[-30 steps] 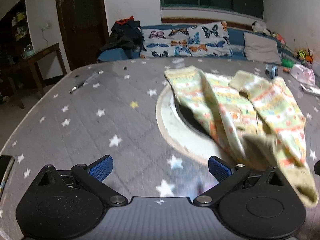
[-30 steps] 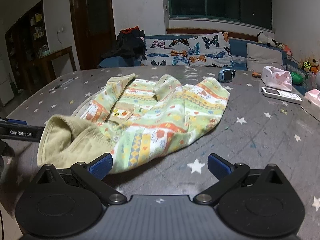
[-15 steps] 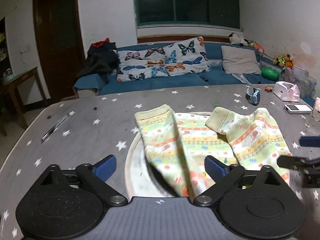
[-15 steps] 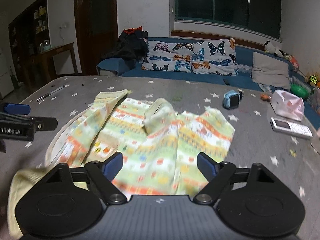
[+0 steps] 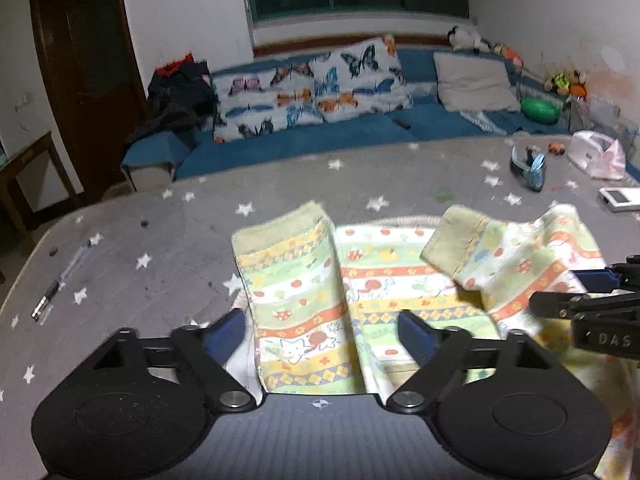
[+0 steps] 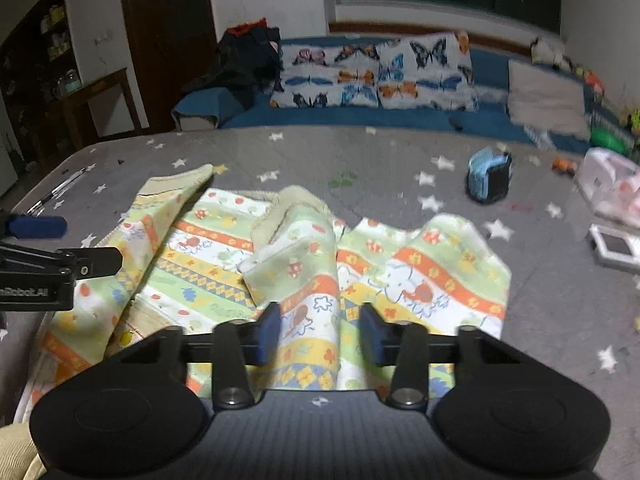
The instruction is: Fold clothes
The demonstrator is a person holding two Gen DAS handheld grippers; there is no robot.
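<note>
A child's top (image 5: 384, 280) (image 6: 420, 276), pastel green, yellow and orange stripes with cartoon prints, lies rumpled on the grey star-print table (image 5: 168, 240). Both sleeves are laid over its body, pale cuffs pointing away from me. My left gripper (image 5: 320, 332) is open wide just above the garment, over the left sleeve (image 5: 292, 288). It also shows at the left edge of the right wrist view (image 6: 76, 242). My right gripper (image 6: 320, 332) has its jaws half narrowed, with the right sleeve (image 6: 304, 248) lying between the blue pads (image 6: 270, 332). The left wrist view catches it at the right edge (image 5: 576, 294).
A pen (image 5: 60, 284) lies near the table's left edge. A blue gadget (image 6: 490, 180), a pink-white bag (image 6: 612, 188) and a white device (image 6: 612, 246) sit to the right. A blue sofa with butterfly pillows (image 6: 380, 68) is behind the table.
Both grippers have swung in over the garment from its sides. The right gripper's jaws have narrowed from wide open to about half width around the right sleeve. The left stayed wide open.
</note>
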